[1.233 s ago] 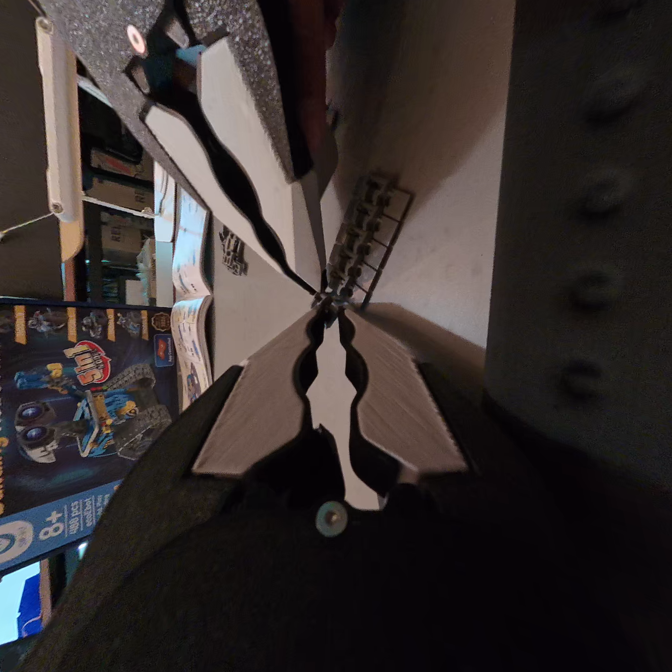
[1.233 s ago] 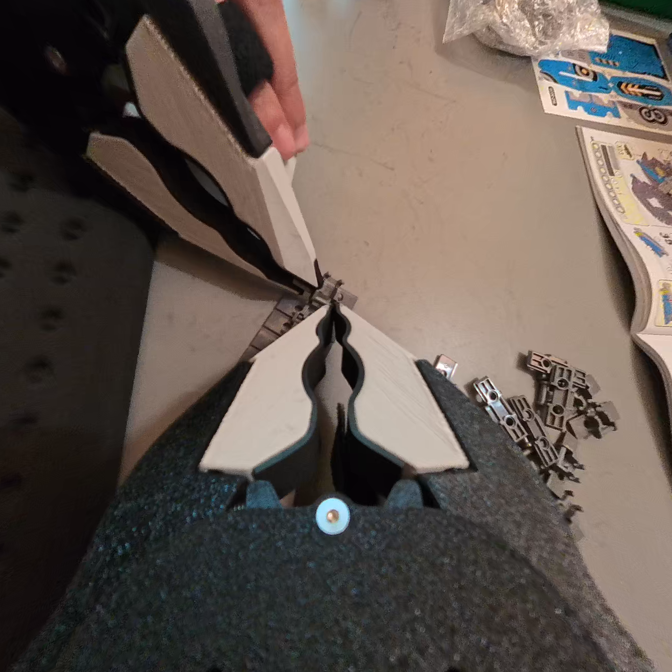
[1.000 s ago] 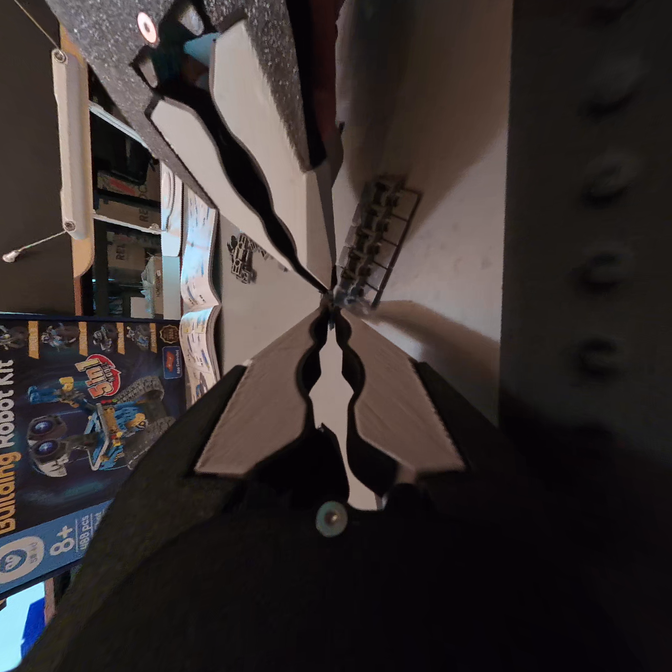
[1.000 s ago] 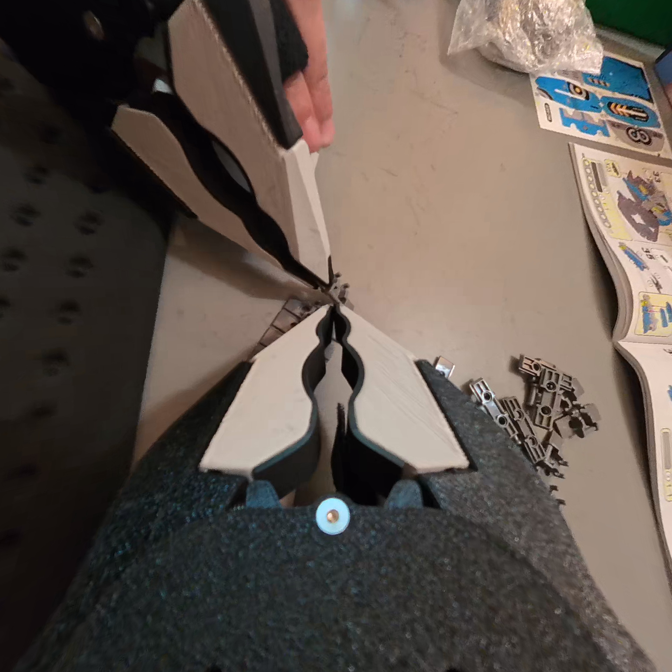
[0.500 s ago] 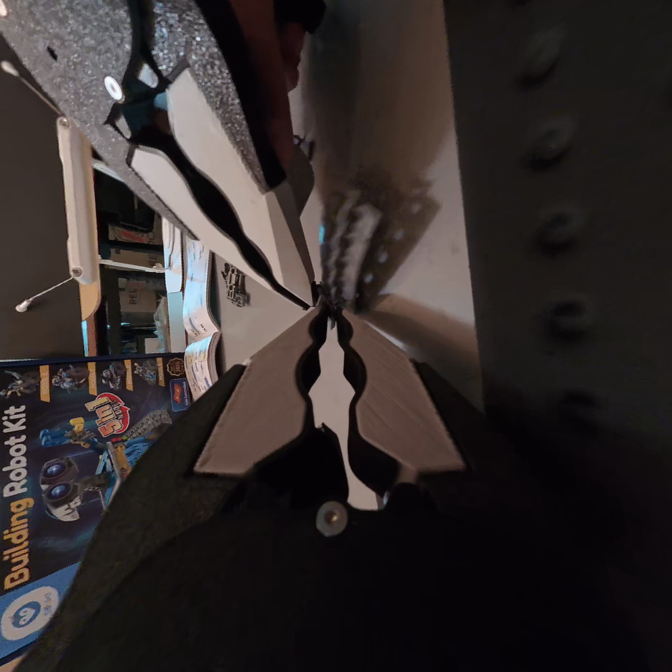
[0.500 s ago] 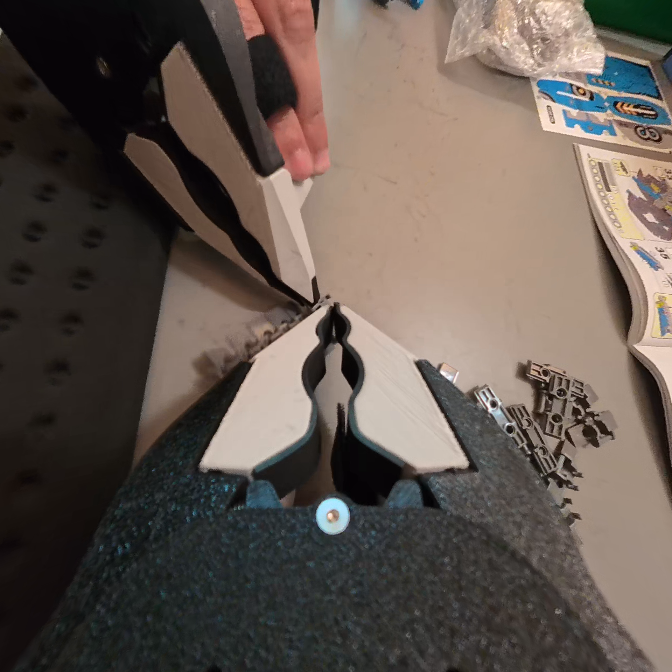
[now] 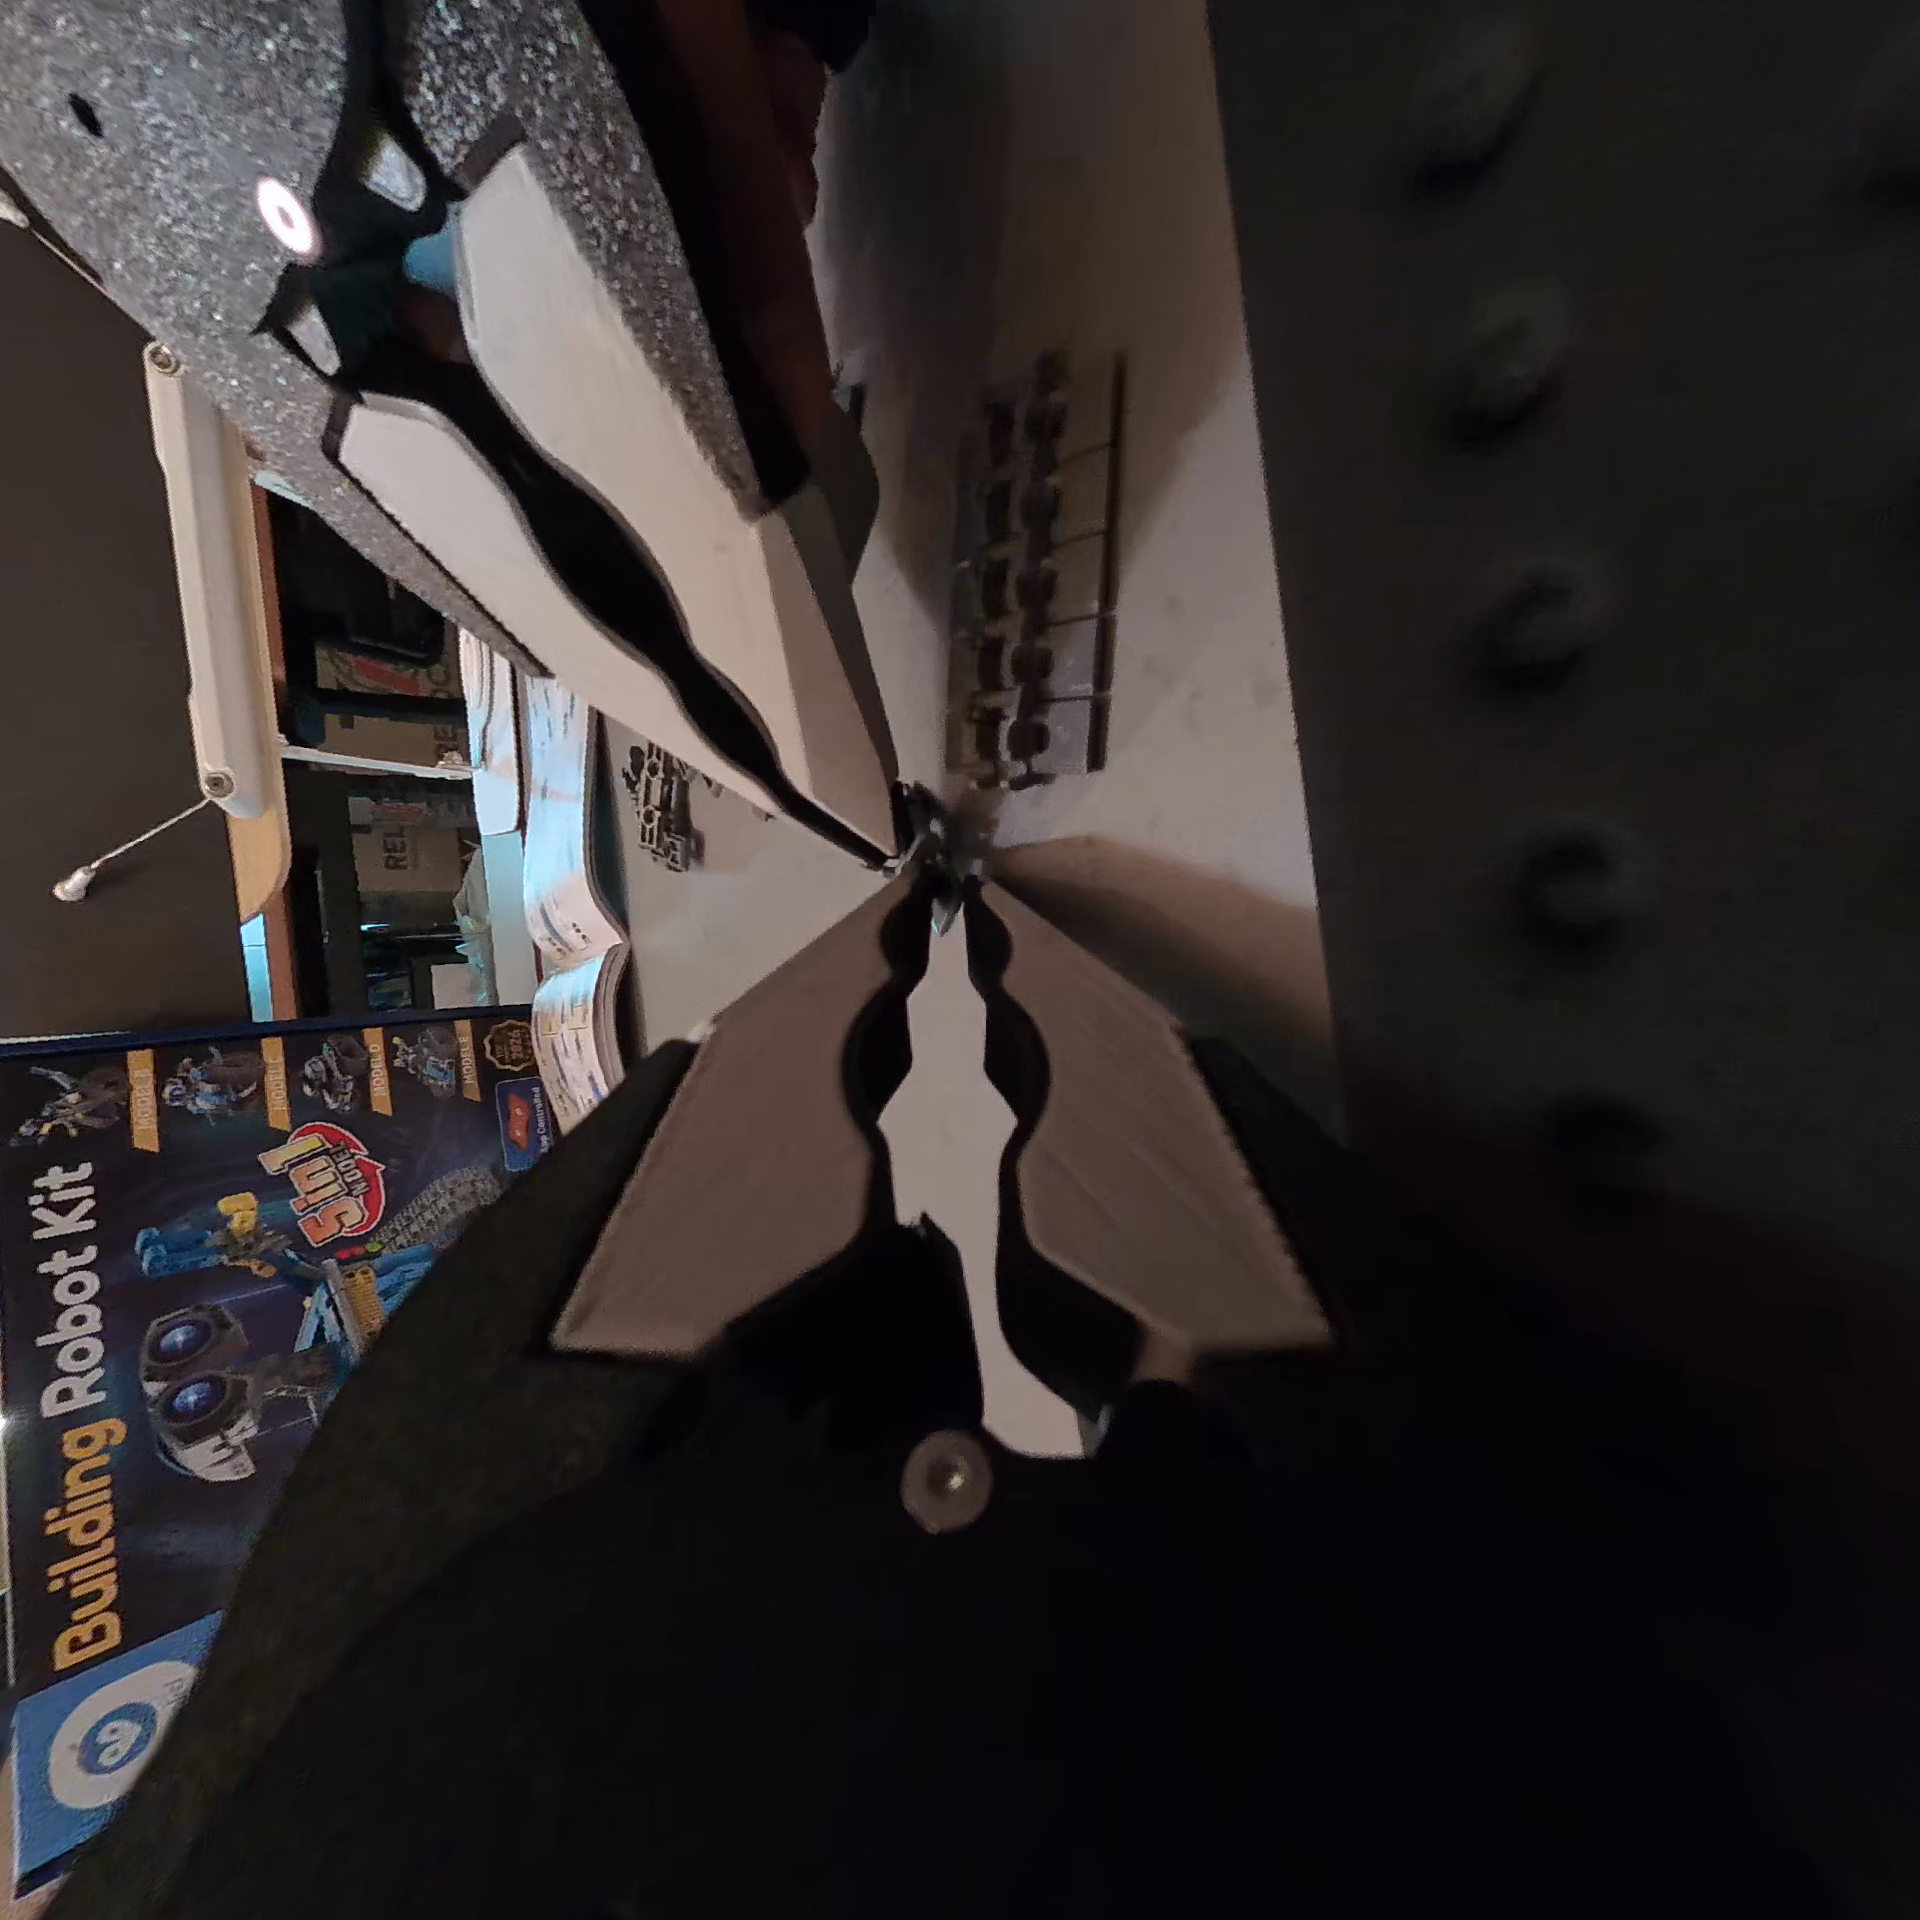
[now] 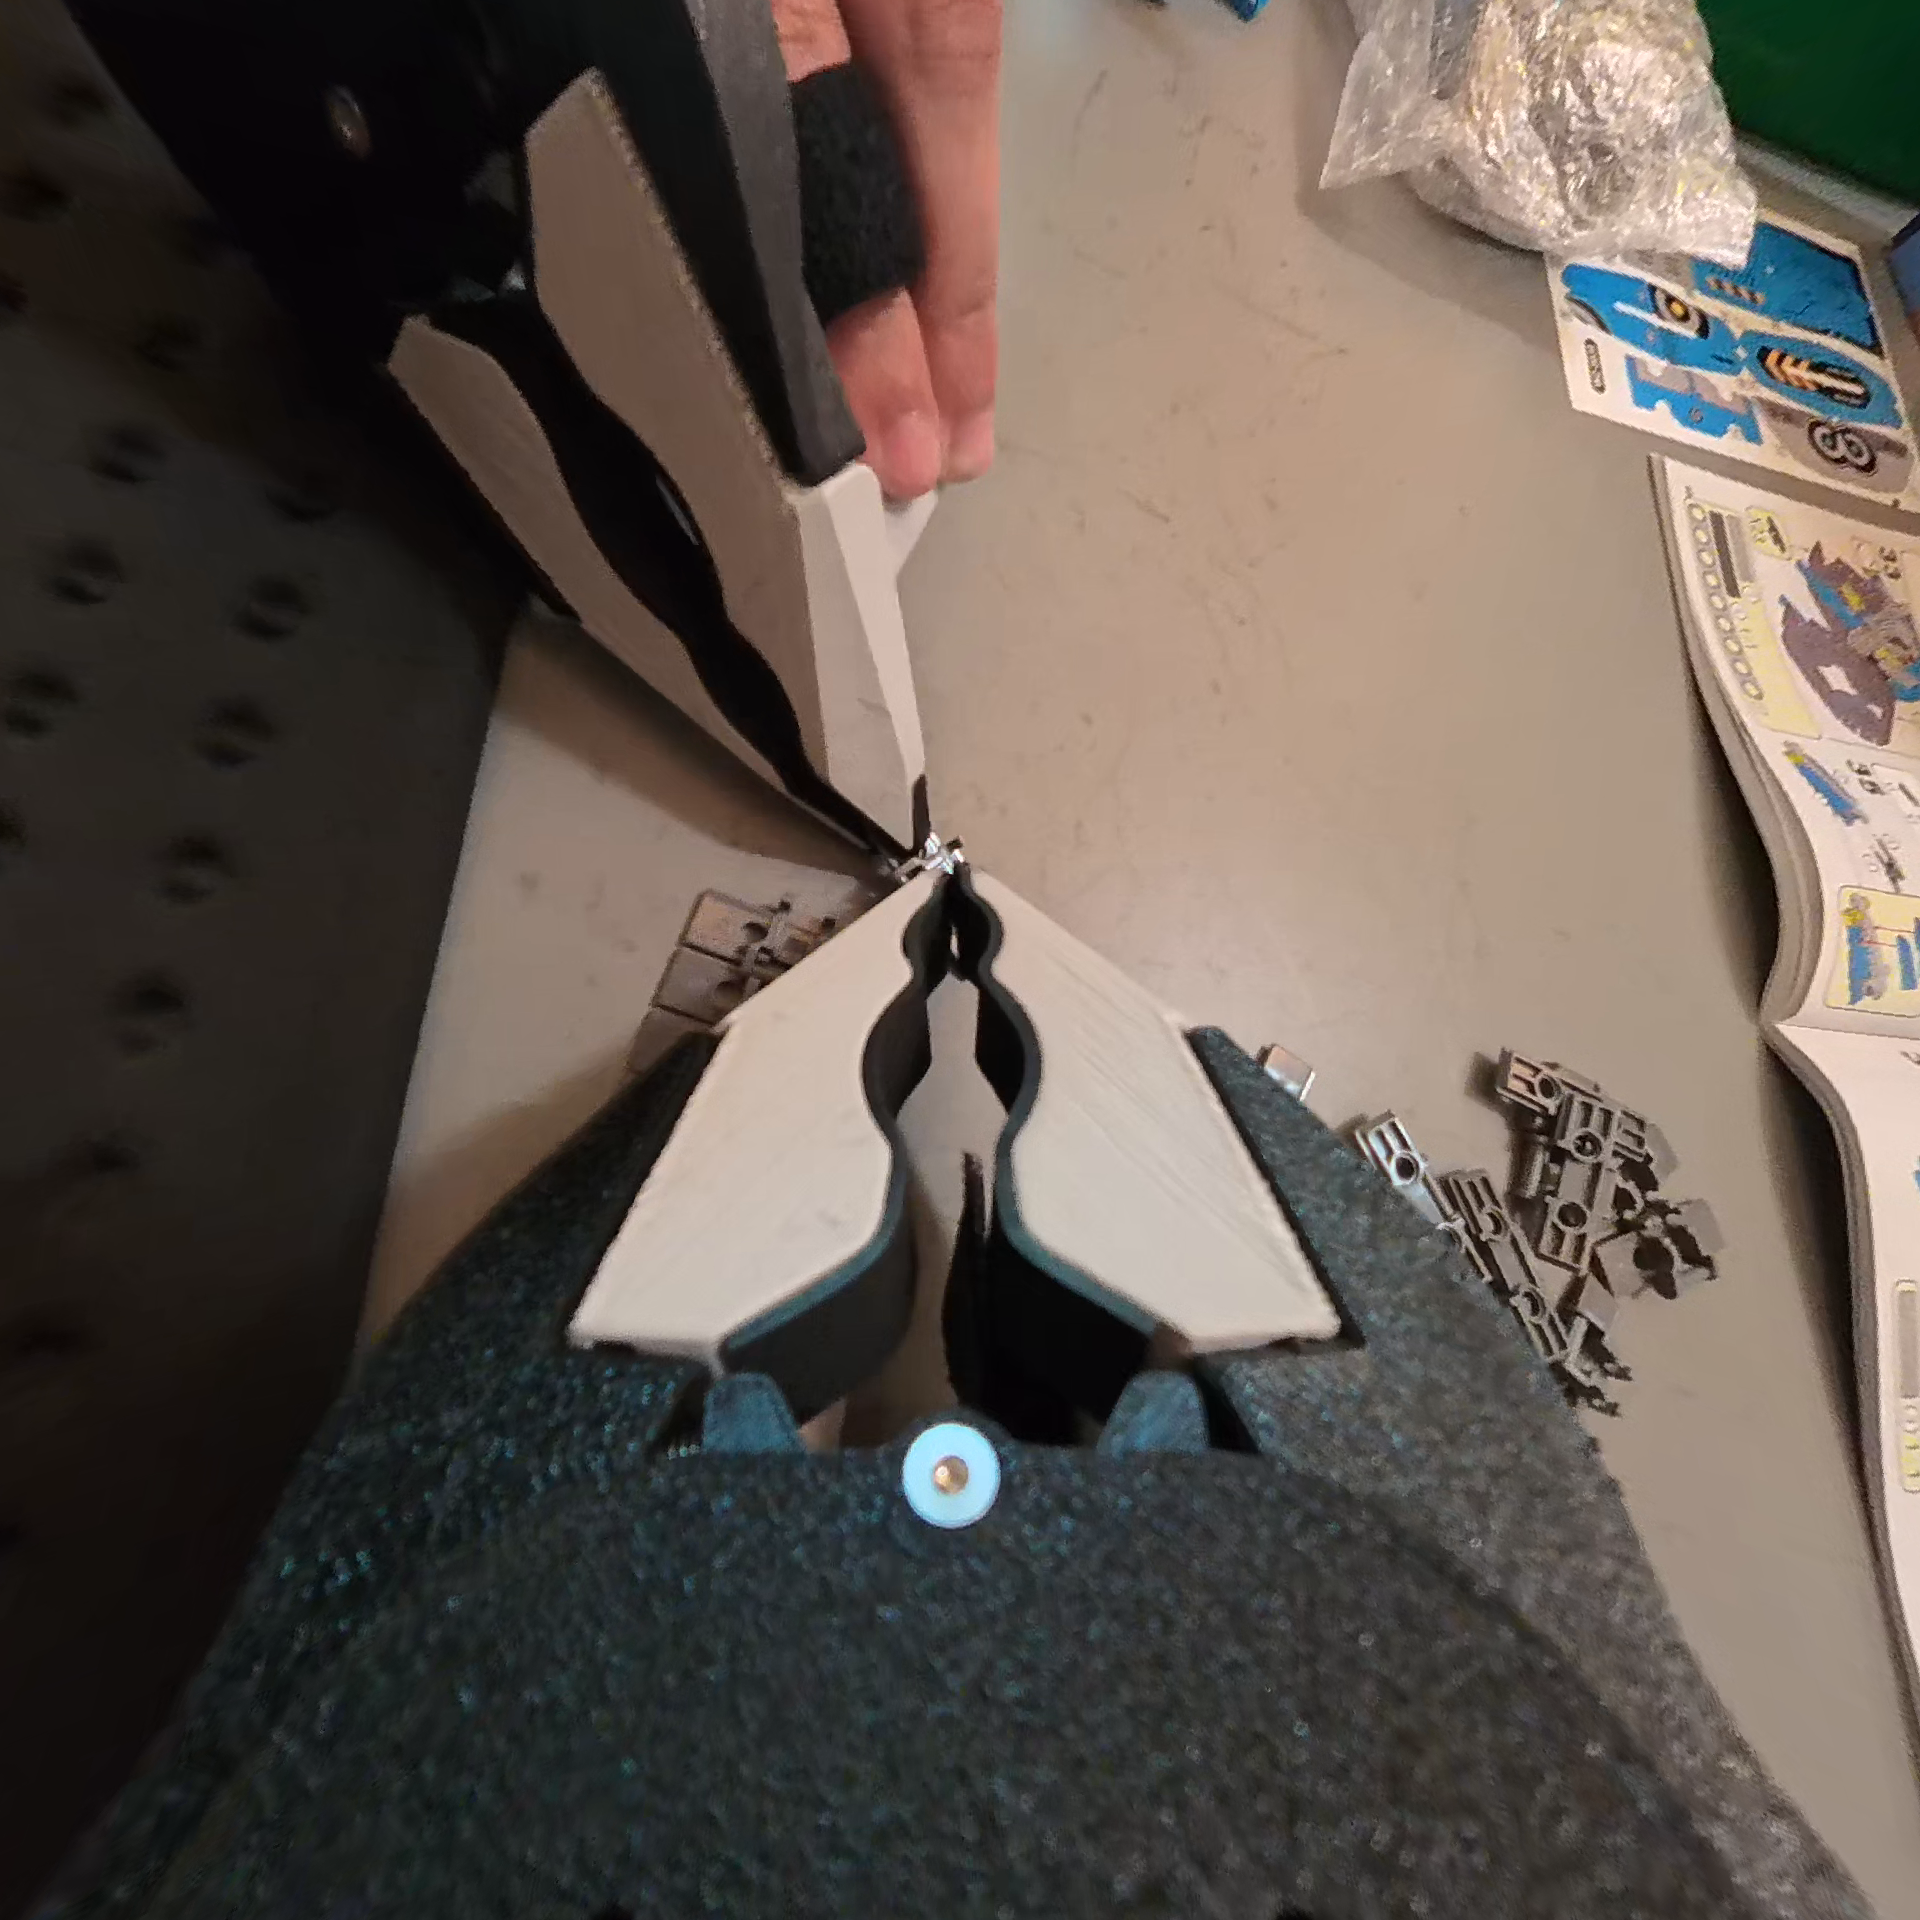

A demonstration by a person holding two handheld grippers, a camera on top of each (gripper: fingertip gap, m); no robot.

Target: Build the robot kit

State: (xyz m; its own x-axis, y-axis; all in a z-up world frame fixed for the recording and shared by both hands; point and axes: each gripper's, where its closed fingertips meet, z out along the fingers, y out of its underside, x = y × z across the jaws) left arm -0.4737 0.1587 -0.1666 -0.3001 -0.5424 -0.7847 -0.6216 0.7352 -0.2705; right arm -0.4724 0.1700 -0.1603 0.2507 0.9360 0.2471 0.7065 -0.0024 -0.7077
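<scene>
Two hand-held grippers, left (image 7: 940, 902) and right (image 8: 951, 902), pinch one small grey piece (image 8: 935, 860) above grey tabletop (image 8: 1299, 727).

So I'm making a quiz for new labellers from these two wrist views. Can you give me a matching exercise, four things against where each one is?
Things:
1. loose grey pieces
2. instruction booklet
3. clear plastic bag
4. joined grey strip

Places:
A. far right edge, lying open
B. top right, crumpled
C. left of the right gripper
D. right of the right gripper

Pairs: 1-D, 2-A, 3-B, 4-C
</scene>
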